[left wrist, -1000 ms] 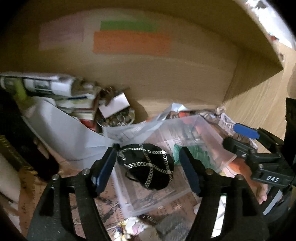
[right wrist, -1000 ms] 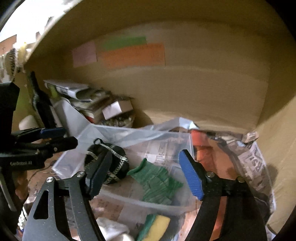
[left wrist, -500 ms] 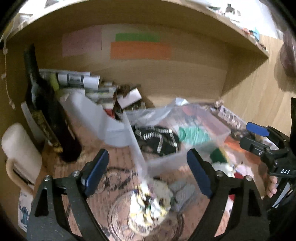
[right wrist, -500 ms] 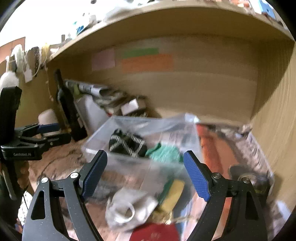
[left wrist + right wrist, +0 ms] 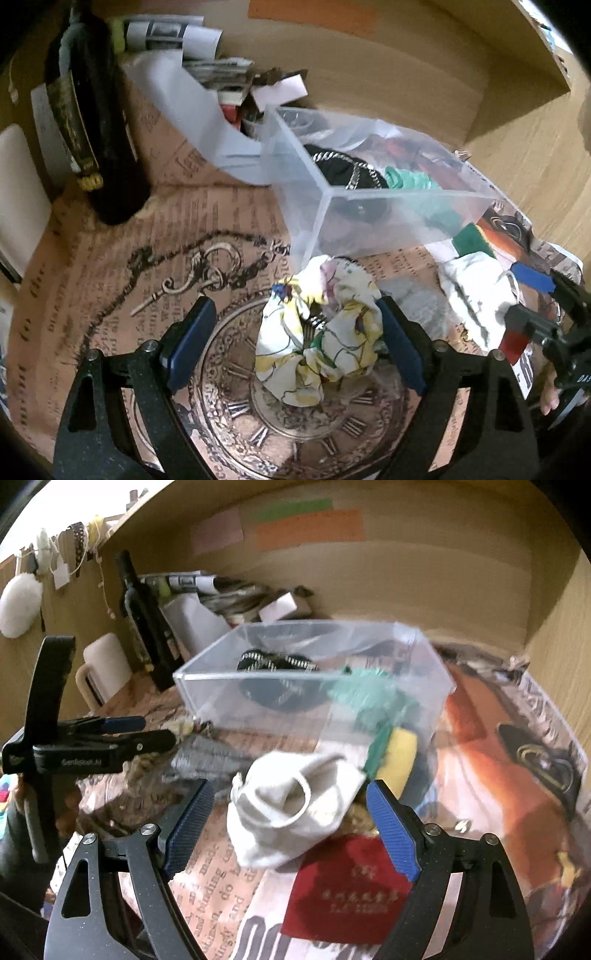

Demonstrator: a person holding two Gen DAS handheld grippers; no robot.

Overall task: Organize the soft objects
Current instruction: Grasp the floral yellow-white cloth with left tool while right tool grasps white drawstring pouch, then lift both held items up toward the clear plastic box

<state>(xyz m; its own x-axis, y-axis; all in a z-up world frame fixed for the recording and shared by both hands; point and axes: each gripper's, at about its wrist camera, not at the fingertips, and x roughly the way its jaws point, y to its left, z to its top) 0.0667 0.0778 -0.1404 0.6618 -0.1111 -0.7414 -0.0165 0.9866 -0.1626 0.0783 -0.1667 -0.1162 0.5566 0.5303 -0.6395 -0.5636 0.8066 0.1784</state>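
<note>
A clear plastic box [image 5: 369,199] [image 5: 207,675] holds a black pouch with silver chains [image 5: 347,173] [image 5: 277,664] and a green knitted piece [image 5: 410,181] [image 5: 369,694]. My left gripper [image 5: 291,343] is open around a floral cloth scrunchie [image 5: 321,332] lying on the paper in front of the box. My right gripper [image 5: 291,827] is open around a white cloth bag [image 5: 291,805] [image 5: 476,291]. A grey knitted piece [image 5: 207,757] [image 5: 417,299], a yellow-green sponge [image 5: 395,757] and a red pouch [image 5: 347,890] lie nearby.
A dark bottle [image 5: 88,122] [image 5: 147,620] stands at the left with a white mug [image 5: 103,668] beside it. Papers and small boxes [image 5: 221,85] pile up behind the clear box. The wooden shelf wall [image 5: 406,579] closes the back and right.
Both grippers have pulled back out of the clear box and lowered. The left now brackets the floral scrunchie, the right brackets the white cloth bag.
</note>
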